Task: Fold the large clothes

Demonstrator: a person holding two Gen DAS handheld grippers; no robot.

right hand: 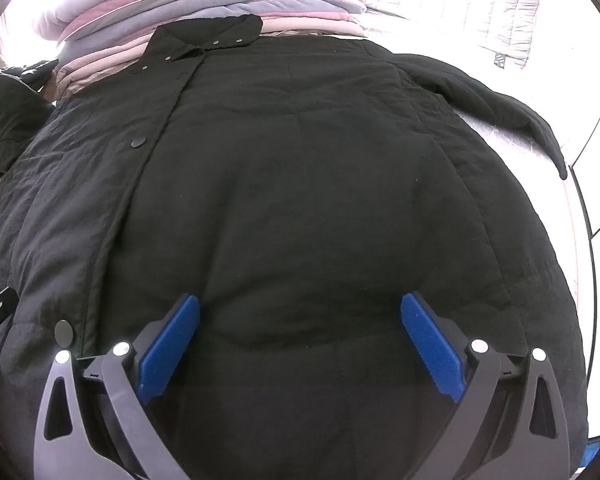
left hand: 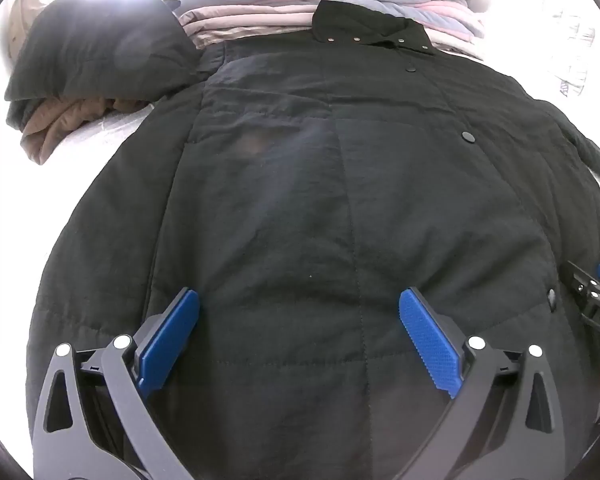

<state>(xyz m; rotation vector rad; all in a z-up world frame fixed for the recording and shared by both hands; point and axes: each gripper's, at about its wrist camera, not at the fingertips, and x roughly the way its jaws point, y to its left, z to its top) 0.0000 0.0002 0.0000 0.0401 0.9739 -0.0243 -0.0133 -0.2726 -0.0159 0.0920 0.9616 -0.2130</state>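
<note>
I hold both the left gripper [left hand: 299, 322] and right gripper [right hand: 300, 328] with fingers spread wide and empty over the black quilted snap-front coat [left hand: 300, 200], spread flat on the white bed [left hand: 100, 136], ready for folding.

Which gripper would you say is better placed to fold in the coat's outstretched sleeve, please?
Probably the right gripper: the black coat's sleeve lies spread on its side. The left gripper is also open, but hangs over the coat's other half.
</note>
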